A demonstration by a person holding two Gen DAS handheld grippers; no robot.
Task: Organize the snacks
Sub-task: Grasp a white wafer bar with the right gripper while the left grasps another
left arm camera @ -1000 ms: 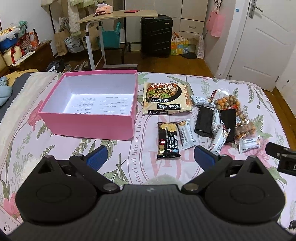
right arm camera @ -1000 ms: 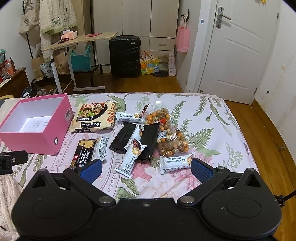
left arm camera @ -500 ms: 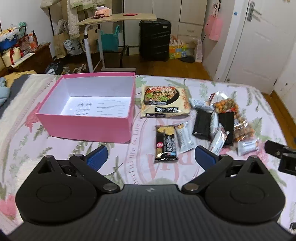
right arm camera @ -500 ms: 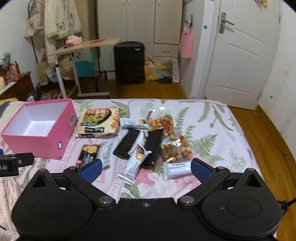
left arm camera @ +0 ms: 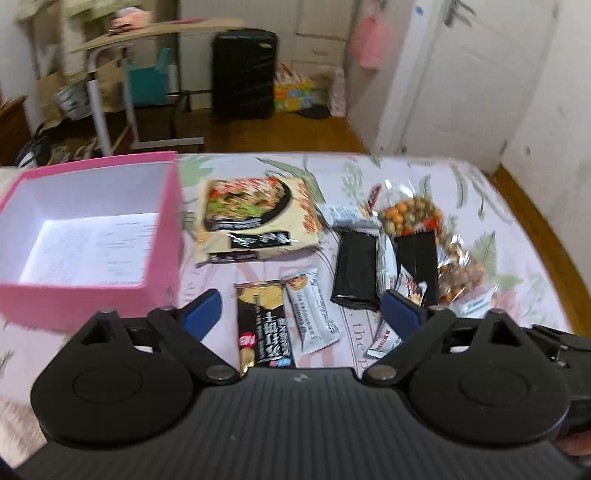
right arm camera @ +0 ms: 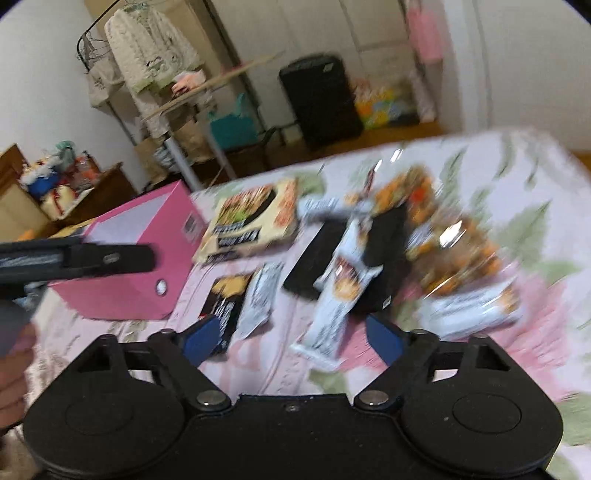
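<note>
An open, empty pink box sits on the bed at the left. Right of it lie a noodle packet, a black-and-gold snack bar, a white bar, two black packets, a long white bar and bags of coated nuts. My left gripper is open and empty, just above the black-and-gold bar. My right gripper is open and empty, above the white bars. The left gripper's side shows in the right wrist view.
The snacks lie on a floral bedsheet. Beyond the bed's far edge stand a black suitcase, a rolling side table and a white door. A clothes rack stands at the back left.
Both grippers have moved forward and lower toward the snacks, which now look larger. The right wrist view has tilted and is blurred. Both grippers stay open.
</note>
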